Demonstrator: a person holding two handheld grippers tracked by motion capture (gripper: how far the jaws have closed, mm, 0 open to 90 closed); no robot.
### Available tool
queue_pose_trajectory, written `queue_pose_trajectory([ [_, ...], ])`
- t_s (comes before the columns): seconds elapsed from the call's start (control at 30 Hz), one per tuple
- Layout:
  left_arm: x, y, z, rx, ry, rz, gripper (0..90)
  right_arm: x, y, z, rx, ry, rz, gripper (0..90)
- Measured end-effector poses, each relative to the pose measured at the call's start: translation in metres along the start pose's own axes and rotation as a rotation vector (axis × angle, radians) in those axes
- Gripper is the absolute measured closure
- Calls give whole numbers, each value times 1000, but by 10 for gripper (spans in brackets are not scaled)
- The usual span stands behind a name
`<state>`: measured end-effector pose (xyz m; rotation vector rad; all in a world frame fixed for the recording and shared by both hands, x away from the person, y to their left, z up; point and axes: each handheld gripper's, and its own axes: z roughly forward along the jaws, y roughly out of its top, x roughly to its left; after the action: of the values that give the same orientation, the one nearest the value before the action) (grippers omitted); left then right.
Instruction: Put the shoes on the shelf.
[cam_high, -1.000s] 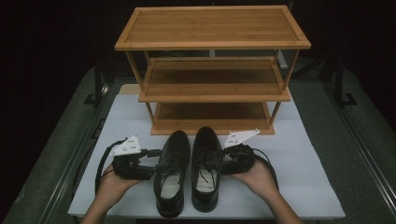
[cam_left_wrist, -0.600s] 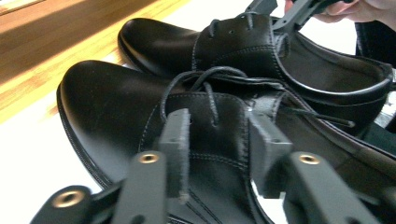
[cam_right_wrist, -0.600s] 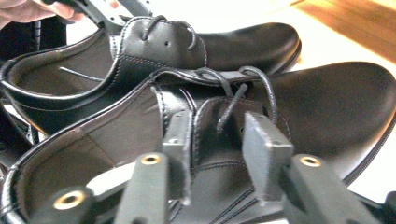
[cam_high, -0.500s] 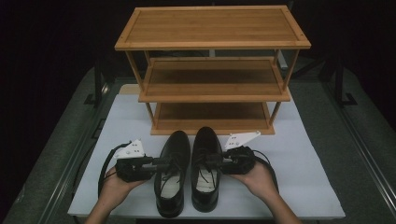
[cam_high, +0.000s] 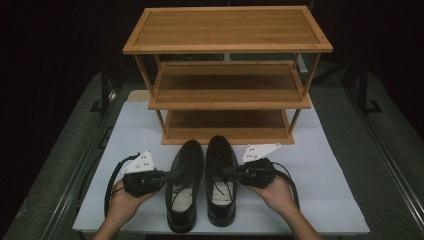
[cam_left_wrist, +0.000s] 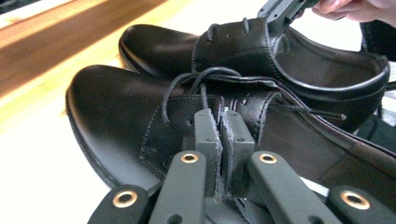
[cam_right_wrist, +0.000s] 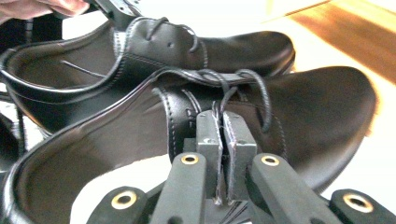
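Black leather pair, side by side on the white mat (cam_high: 325, 165) in the high view, toes toward the bamboo rack (cam_high: 227, 75). Left shoe (cam_high: 184, 185) pinched at its outer lace flap by the left gripper (cam_high: 170, 176), right shoe (cam_high: 221, 180) likewise by the right gripper (cam_high: 235, 172), presumably for lifting both to a shelf at once.

Through the left gripper view: jaws just closed down, clamped on the left shoe's thin eyelet edge, leather between the pads; likely gripped there as thin enough to bite.

Through the right gripper view: same again, jaws just drawn together, nipping the right shoe's lace flap beside the laces.
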<state>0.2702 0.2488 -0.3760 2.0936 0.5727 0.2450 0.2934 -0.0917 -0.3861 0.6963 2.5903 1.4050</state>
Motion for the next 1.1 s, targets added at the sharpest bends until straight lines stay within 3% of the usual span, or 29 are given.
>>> queue_pose_trajectory([
  [0.37,0,8,-6,-38,85,9,884,-7,1,-12,-24,-68,3,870],
  [0.7,4,23,1,-71,93,2,885,-25,-1,-36,-54,-112,27,871],
  [1.0,16,47,19,-113,116,19,884,-47,1,-55,-86,-149,46,871],
  [1.1,23,57,30,-124,138,27,885,-60,1,-58,-90,-170,57,871],
])
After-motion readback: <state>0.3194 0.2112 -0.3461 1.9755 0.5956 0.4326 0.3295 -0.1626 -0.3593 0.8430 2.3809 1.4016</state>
